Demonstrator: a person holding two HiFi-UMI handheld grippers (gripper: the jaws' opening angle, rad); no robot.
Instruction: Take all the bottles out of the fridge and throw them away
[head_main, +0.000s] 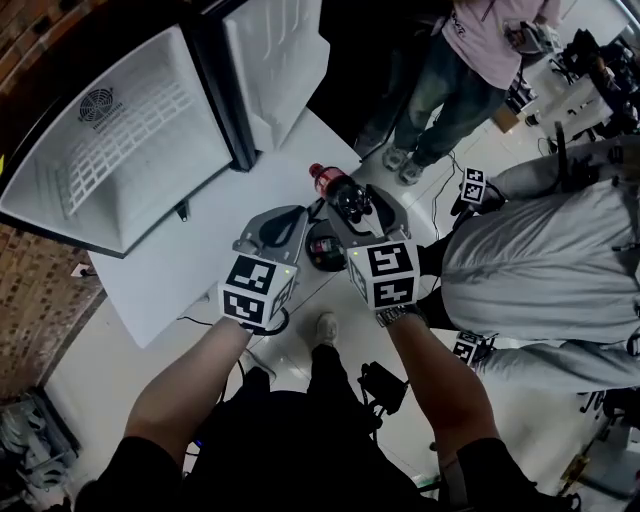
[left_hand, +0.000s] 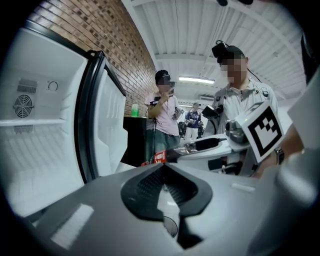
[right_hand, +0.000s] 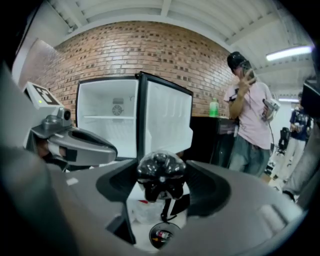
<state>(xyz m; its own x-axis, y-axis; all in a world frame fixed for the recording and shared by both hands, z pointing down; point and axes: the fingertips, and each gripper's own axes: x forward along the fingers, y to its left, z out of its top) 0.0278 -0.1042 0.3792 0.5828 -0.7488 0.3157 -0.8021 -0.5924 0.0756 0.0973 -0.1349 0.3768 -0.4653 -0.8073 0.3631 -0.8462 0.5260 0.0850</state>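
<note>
Cannot read label on bottle (head_main: 325, 180): too small. Cannot see most of bottle body, covered by jaws of right tool (head_main: 352, 200). Cannot identify contents of bin (right_hand: 161, 235): too small, dark. Cannot see top of fridge door (head_main: 275, 60), cut by upper edge of head view.

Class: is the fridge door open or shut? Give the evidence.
Open. The fridge door stands swung away from the fridge, whose white inside, with its shelf and fan grille, is exposed.
</note>
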